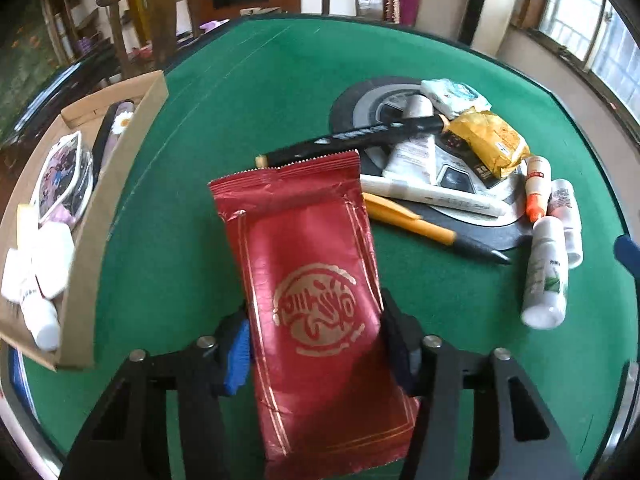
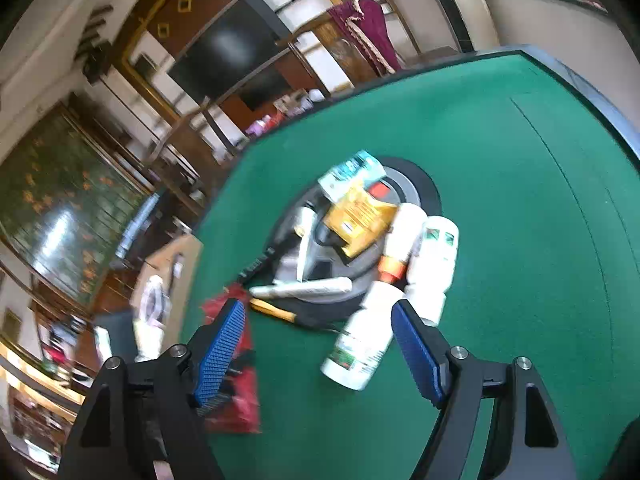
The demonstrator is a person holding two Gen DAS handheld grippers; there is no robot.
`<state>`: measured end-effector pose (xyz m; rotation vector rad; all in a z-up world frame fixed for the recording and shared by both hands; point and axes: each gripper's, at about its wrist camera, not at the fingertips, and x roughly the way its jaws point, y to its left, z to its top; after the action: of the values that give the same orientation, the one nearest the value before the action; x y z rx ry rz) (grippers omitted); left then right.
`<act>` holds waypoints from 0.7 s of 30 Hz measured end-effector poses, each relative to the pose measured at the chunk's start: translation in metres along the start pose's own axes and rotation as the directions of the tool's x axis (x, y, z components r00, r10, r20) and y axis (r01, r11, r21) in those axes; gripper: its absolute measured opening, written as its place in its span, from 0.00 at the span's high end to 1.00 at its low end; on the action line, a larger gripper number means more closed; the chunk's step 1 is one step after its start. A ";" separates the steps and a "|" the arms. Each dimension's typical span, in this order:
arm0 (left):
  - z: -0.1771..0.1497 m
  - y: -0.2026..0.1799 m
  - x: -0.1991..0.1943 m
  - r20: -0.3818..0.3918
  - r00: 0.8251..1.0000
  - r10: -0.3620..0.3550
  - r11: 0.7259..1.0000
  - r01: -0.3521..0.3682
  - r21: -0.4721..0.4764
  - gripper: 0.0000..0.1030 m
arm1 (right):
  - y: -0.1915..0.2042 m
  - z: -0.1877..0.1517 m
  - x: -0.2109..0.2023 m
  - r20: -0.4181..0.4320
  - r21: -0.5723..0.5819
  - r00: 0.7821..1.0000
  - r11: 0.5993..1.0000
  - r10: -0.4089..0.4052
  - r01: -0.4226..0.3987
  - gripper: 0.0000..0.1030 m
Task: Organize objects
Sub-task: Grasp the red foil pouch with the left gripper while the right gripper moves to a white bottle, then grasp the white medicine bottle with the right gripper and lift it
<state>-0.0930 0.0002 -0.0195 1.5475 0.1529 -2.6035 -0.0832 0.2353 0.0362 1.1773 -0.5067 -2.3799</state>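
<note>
Left gripper (image 1: 316, 344) pinches red packet (image 1: 308, 280) (gold stamp on it); cardboard box (image 1: 120, 184) sits at nine o'clock; right gripper (image 2: 320, 344) spread wide above white bottle (image 2: 360, 344)

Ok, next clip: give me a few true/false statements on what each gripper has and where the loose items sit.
1. The left gripper grips a red packet. True.
2. The right gripper holds a white bottle. False: its jaws are open and empty; the white bottle lies on the green table ahead.
3. The cardboard box is empty. False: it already holds several items.
4. A yellow packet lies on the pile over the round black disc. True.
</note>
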 end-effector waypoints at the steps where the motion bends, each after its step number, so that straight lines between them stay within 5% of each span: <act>1: 0.001 0.010 -0.001 0.007 1.000 -0.009 1.000 0.009 0.002 0.50 | 0.000 -0.001 0.004 -0.009 -0.001 1.000 1.000 -0.016 0.016 0.28; 3: 0.004 0.024 0.001 0.010 1.000 -0.026 1.000 0.026 0.007 0.50 | -0.003 -0.005 0.016 -0.061 0.007 0.998 1.000 -0.019 0.020 0.45; 13: 0.013 0.025 0.010 0.124 0.992 -0.024 0.996 0.013 0.090 0.41 | -0.007 -0.019 0.060 -0.130 -0.042 0.973 0.981 -0.192 0.188 0.54; 17: 0.015 0.024 0.012 0.130 0.991 -0.039 0.994 0.025 0.105 0.41 | 0.014 -0.029 0.068 -0.086 -0.275 0.946 0.920 -0.313 0.279 0.64; 21: 0.017 0.019 0.018 0.133 0.990 -0.044 0.993 0.029 0.112 0.37 | 0.019 -0.036 0.068 -0.059 -0.360 0.937 0.883 -0.345 0.302 0.65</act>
<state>-0.1136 -0.0221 -0.0276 1.4052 0.0267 -2.7779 -0.0865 0.1789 -0.0191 1.3092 0.1652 -2.5088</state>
